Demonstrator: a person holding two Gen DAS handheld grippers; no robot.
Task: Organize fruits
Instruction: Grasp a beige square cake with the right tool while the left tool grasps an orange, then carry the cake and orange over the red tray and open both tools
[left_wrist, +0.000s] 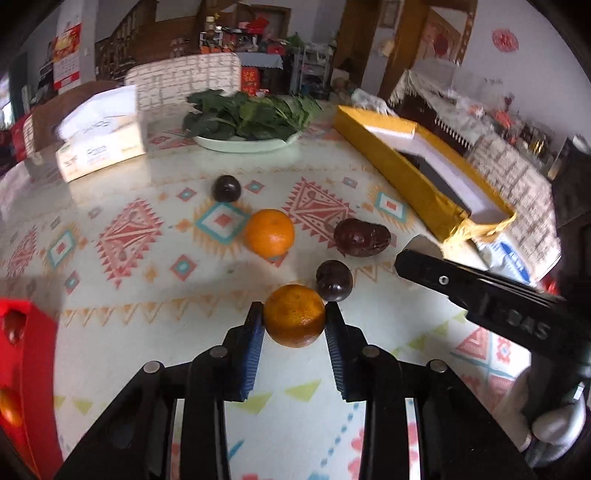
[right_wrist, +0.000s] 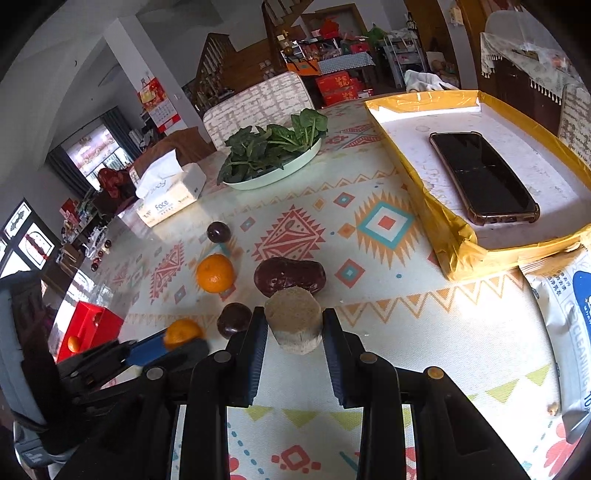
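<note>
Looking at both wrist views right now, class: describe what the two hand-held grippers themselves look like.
Both are black plastic. The left gripper and right gripper each have two fingers faced with ribbed blue pads, joined by angular black linkages with round metal pins. Seen from the left view, the right gripper's side carries raised lettering.

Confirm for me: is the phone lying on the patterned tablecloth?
No. The phone lies inside the yellow-rimmed tray, not on the cloth.
</note>
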